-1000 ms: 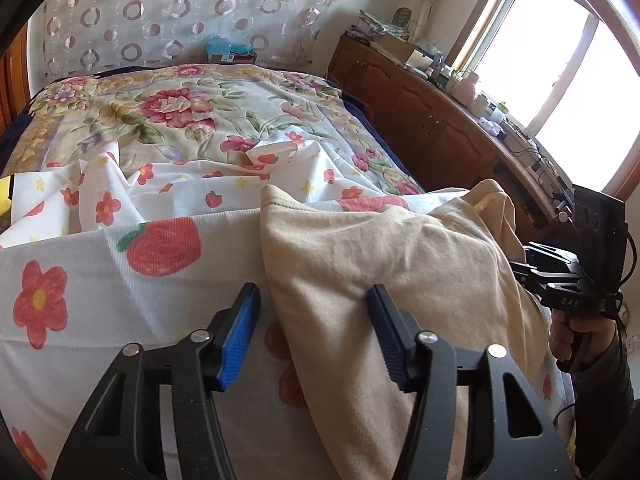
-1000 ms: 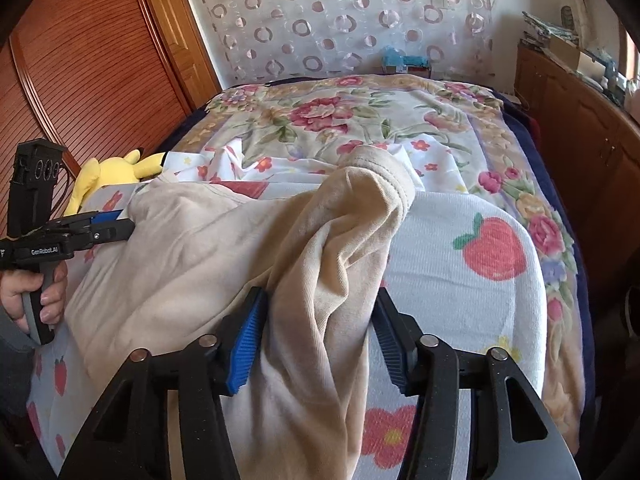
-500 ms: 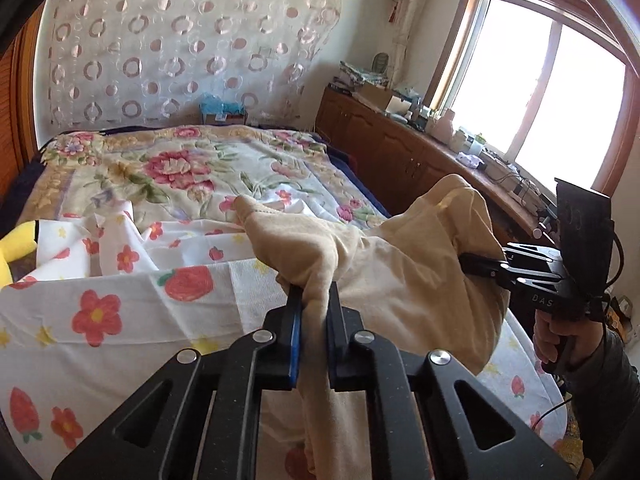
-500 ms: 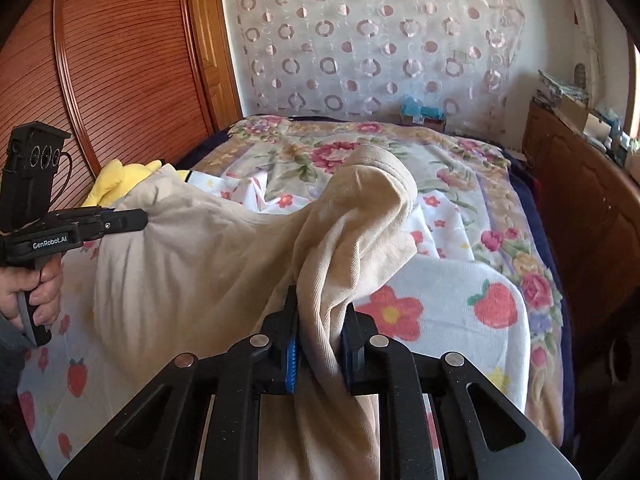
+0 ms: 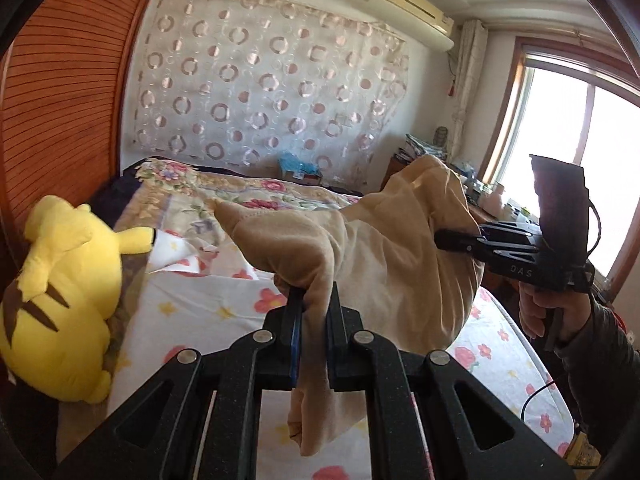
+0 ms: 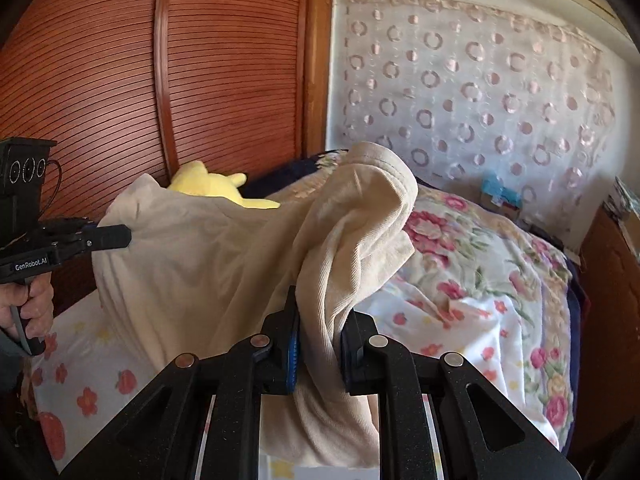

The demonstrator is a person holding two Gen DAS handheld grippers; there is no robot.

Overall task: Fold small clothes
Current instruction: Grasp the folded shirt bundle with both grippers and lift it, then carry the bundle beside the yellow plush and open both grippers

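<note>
A beige garment [image 5: 384, 264] hangs in the air above the bed, stretched between my two grippers. In the left wrist view my left gripper [image 5: 314, 312] is shut on a bunched edge of it, and cloth droops below the jaws. Further right, my right gripper [image 5: 444, 238] pinches the other end, held by a hand [image 5: 536, 312]. In the right wrist view the right gripper [image 6: 318, 320] is shut on a thick fold of the beige garment [image 6: 208, 264]. The left gripper [image 6: 120, 236] grips the cloth's far left corner.
A yellow plush toy [image 5: 60, 300] lies on the bed's left side by the wooden wardrobe [image 6: 100, 80]. A white sheet with flowers and strawberries [image 5: 224, 296] covers the near bed, with a floral bedspread [image 6: 460, 232] beyond it. A wooden cabinet [image 6: 612, 280] lines the right side.
Both grippers closed on the beige garment and raised it off the bed. The cloth now hangs between them, and both views have swung up and to the left.
</note>
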